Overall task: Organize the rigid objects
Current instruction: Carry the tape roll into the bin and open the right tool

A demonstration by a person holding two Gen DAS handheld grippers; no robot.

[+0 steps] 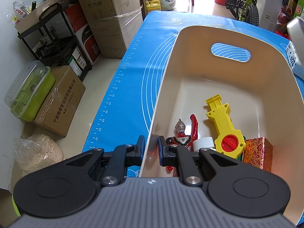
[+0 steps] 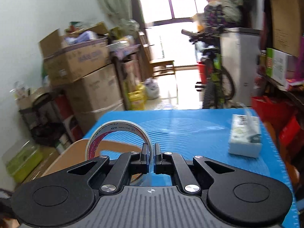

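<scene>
A cream plastic bin [image 1: 218,38] stands on the blue mat [image 1: 133,79]. In it lie a red and silver hero figure [image 1: 180,134], a yellow toy launcher [image 1: 224,127], a white cap [image 1: 203,142] and a red patterned box [image 1: 256,152]. My left gripper [image 1: 150,144] is shut on the bin's left wall, one finger inside and one outside. My right gripper [image 2: 151,152] is shut on a roll of clear tape [image 2: 117,133] and holds it above the mat, to the right of the bin's rim [image 2: 76,148].
A tissue pack [image 2: 245,138] lies on the mat's right side and also shows in the left wrist view [image 1: 294,60]. Cardboard boxes [image 1: 112,19], a black shelf [image 1: 55,38] and a green container [image 1: 28,91] stand on the floor to the left. A bicycle [image 2: 214,72] stands beyond the table.
</scene>
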